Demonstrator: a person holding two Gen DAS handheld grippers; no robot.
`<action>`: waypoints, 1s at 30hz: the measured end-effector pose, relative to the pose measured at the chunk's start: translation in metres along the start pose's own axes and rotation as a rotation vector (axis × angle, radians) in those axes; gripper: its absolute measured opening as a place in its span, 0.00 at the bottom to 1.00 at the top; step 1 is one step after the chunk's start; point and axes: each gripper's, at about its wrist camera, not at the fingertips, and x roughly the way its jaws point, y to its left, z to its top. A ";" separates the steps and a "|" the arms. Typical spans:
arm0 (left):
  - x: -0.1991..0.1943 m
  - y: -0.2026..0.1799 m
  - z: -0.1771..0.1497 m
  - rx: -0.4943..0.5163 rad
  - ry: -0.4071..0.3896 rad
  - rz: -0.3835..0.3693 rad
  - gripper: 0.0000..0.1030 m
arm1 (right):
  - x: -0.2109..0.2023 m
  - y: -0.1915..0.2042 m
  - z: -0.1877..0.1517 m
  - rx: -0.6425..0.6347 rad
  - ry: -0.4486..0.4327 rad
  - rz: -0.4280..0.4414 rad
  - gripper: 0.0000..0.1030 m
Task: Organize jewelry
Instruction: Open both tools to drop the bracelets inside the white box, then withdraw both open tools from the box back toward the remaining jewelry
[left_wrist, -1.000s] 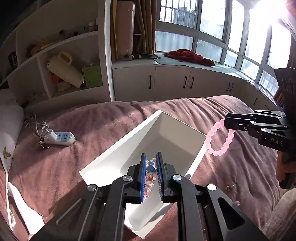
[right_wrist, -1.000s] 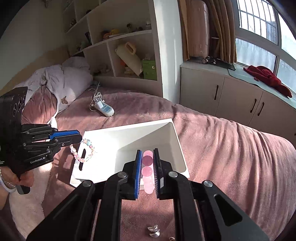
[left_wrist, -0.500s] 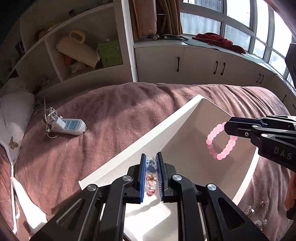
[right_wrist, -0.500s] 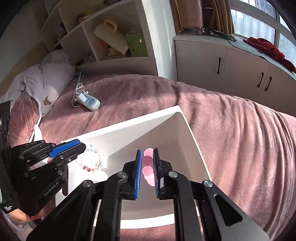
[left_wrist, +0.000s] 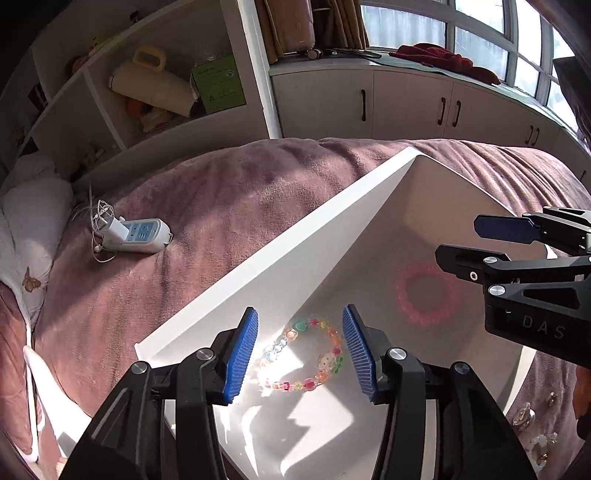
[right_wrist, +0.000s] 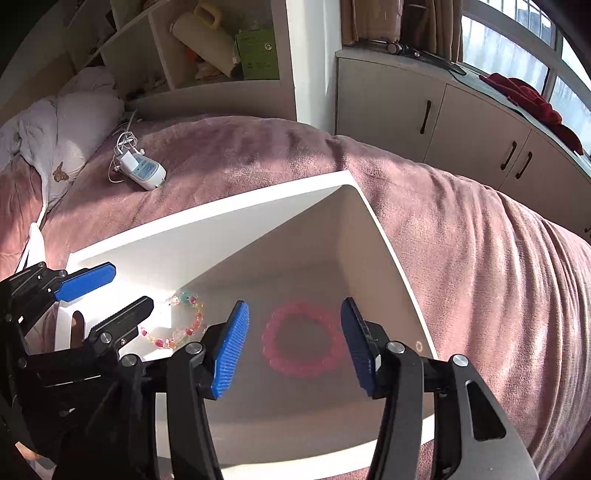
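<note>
Now that both sets of jaws have just been opening, neither hand-held gripper holds anything: half a second ago each was pinched on a bracelet above the box, and both bracelets now lie on its floor.

Nearest in the left wrist view, the left hand-held gripper (left_wrist: 299, 349) stands about half open, its blue pads apart, with the multicoloured bead bracelet (left_wrist: 301, 356) lying flat in a patch of sun below and between them, touching neither pad. In the right wrist view the right hand-held gripper (right_wrist: 295, 345) is likewise half open over the pink bead bracelet (right_wrist: 301, 339), which rests as a full ring in the shaded part of the floor; it looks slightly blurred, so it may only just have landed. The two bracelets lie near each other but apart, inside the white box (right_wrist: 207, 225), which sits on the mauve blanket of the bed (right_wrist: 461, 236).

For the task, this reads as two pieces delivered at once. Just outside the box's rim, on the blanket at the right edge of the left view, a few small metal pieces (left_wrist: 524, 417), probably earrings, wait unsorted, so the job is likely not finished.

Farther off, a blue-and-white power strip (left_wrist: 138, 236) with its cord lies on the blanket, well away from the box and no part of the work.
</note>
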 end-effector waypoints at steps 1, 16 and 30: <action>-0.004 0.001 0.000 -0.004 -0.009 0.002 0.56 | -0.004 0.000 0.000 -0.006 -0.012 -0.002 0.50; -0.119 0.014 -0.018 0.018 -0.280 0.003 0.91 | -0.127 0.019 -0.015 -0.169 -0.305 -0.036 0.73; -0.193 -0.047 -0.122 0.149 -0.440 -0.132 0.95 | -0.237 -0.014 -0.143 -0.141 -0.457 -0.053 0.86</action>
